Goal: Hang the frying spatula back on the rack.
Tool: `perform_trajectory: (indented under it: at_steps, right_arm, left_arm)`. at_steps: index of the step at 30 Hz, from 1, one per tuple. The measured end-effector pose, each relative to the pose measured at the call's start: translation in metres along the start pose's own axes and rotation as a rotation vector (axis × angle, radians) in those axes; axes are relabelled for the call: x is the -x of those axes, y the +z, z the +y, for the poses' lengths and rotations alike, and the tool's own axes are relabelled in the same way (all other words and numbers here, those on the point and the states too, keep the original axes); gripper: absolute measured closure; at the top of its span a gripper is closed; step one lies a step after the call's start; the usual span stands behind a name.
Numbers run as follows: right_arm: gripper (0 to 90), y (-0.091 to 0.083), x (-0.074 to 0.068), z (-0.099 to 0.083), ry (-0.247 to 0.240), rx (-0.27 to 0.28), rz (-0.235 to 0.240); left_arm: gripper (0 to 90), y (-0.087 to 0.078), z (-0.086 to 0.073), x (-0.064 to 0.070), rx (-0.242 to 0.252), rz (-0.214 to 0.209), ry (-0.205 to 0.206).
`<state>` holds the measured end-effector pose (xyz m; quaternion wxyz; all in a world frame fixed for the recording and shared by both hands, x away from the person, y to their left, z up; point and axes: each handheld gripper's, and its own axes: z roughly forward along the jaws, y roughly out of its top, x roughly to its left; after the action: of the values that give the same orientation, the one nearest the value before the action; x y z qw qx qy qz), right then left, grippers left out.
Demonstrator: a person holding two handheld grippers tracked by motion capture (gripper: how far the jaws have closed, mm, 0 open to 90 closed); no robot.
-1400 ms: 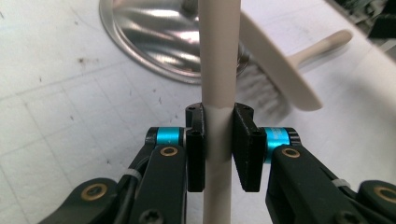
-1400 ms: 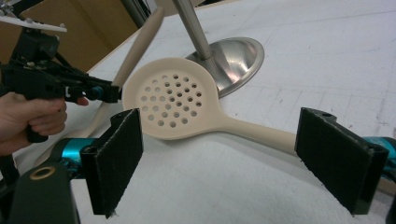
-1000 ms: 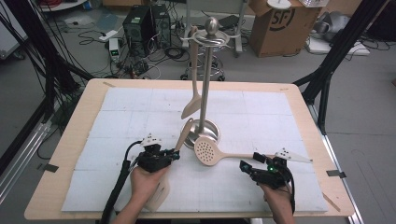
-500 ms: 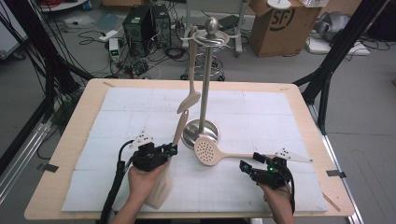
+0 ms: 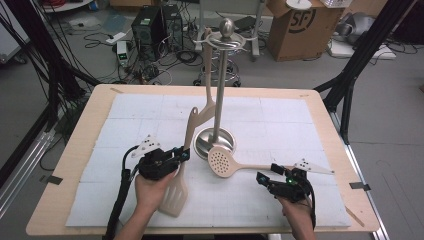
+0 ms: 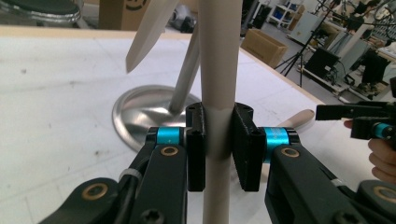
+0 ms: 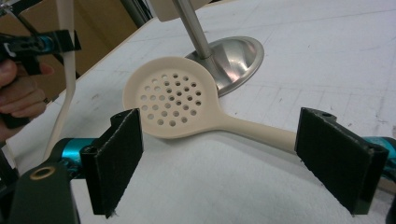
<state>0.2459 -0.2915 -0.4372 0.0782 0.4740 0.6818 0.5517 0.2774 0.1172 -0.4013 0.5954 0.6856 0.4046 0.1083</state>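
Slotted spatula (image 5: pixel 181 176), cream plastic: handle clenched between the two black jaws of the left gripper (image 5: pixel 176 156), which grips it partway along its length. In the left gripper view the handle (image 6: pixel 215 93) runs straight up through the pinch, pads pressed against both its sides; the blade hangs below the jaws, over the white mat (image 5: pixel 310 125).

Skimmer (image 5: pixel 222 161), cream plastic, round perforated head: lies flat on the mat, head touching the rim of the stand's base. Its handle reaches toward the right gripper (image 5: pixel 265 181). In the right gripper view the head (image 7: pixel 173 103) sits ahead of the jaws, nearer the left-hand pad, and the handle slants across to pass behind the right-hand pad.

Right gripper: jaws released, spread wide, nothing between the pads; held low over the mat.

Utensil stand (image 5: pixel 218 95), polished metal: upright pole with ball top, ring near the top, round dished base (image 5: pixel 200 142). Base lies beyond both sets of jaws.

Turner (image 5: pixel 207 80), cream plastic: hangs from the stand's ring, blade just above the base.

Table (image 5: pixel 85 130), pale wood, bears the mat.
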Motion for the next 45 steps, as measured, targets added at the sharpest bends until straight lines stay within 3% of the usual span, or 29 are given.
perform_trajectory:
  at_steps: [12,20,28,32,45]
  right_arm:
    - [14.7,-0.001,0.001,0.0,-0.004,0.007,0.0]
    - [14.7,-0.001,0.001,0.0,-0.006,0.009,-0.001]
    - [14.7,-0.002,0.001,0.0,-0.001,0.007,0.0]
    - [14.7,-0.002,0.001,0.0,-0.004,0.012,-0.003]
    - [14.7,-0.003,0.002,0.001,-0.003,0.02,-0.003]
  left_arm:
    - [77.0,-0.003,0.031,0.011,0.042,-0.056,0.009]
    - [76.9,-0.008,0.059,0.016,0.108,-0.108,-0.006]
    - [76.9,-0.013,0.088,0.032,0.163,-0.156,0.025]
    - [76.9,-0.013,0.098,0.043,0.171,-0.16,0.054]
    - [76.8,-0.015,0.126,0.064,0.19,-0.178,0.081]
